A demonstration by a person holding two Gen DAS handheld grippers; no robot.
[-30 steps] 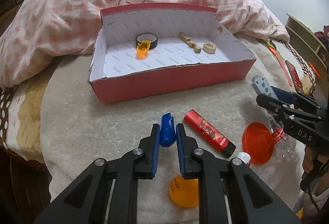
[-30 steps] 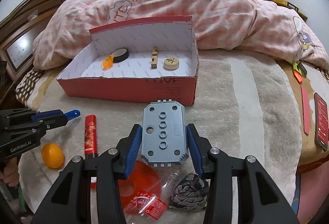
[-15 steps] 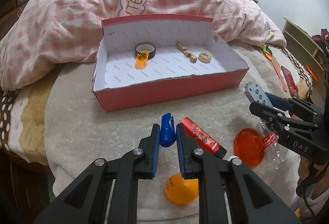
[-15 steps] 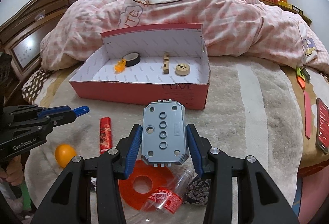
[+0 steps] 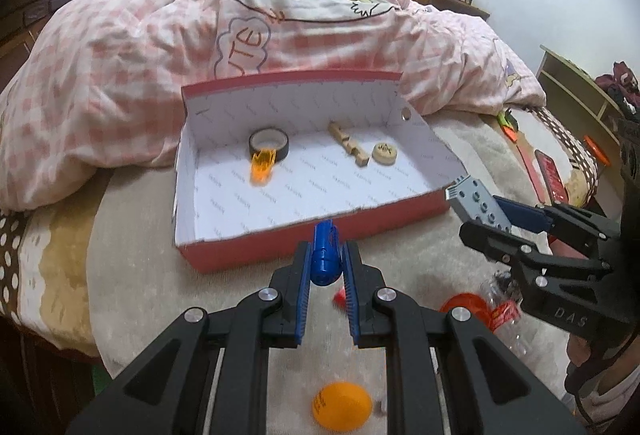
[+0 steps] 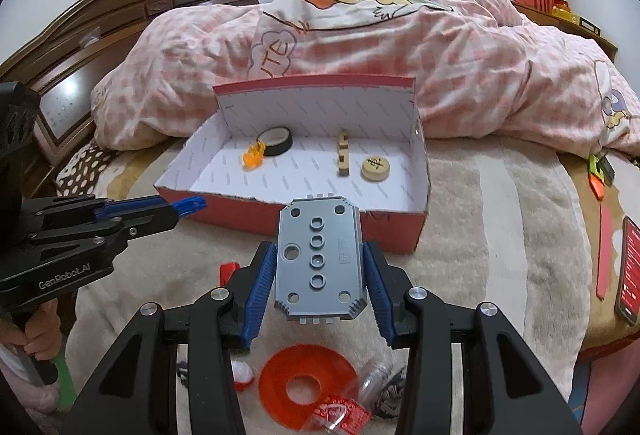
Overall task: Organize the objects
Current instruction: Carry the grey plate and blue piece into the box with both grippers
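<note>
Fingers of our left gripper [image 5: 325, 271] are pinching a small blue plastic cylinder [image 5: 326, 255], closed tight on its sides, and we are holding it just in front of the near wall of the red cardboard box with the white printed lining [image 5: 304, 239]. Inside that box we are seeing a black roll of tape [image 5: 269, 143], an orange translucent plastic piece [image 5: 262, 165] touching its front, a notched wooden block [image 5: 348, 143] and a round wooden chess disc [image 5: 385, 154] just beside it. Below the gripper an orange ball [image 5: 341, 404] is lying on the beige fuzzy blanket [image 5: 132, 255]. On the right of this view our right gripper [image 5: 486, 213] is carrying a flat grey plastic plate with round holes [image 5: 476, 201] near the box's right corner.

Turning to the right wrist view, we are gripping that grey plate [image 6: 319, 259] by its two long edges, the right gripper [image 6: 320, 287] about half open around it, and it is hanging in front of the box's near wall [image 6: 384, 231]. Under it an orange flat plastic ring [image 6: 306, 383] and a clear plastic bottle with a red label [image 6: 352, 401] are lying on the blanket. On the left, the left gripper [image 6: 180, 207] is showing the blue cylinder's tip [image 6: 191, 204] near the box's left corner. A pink checked quilt [image 6: 400, 67] is piled behind the box.
</note>
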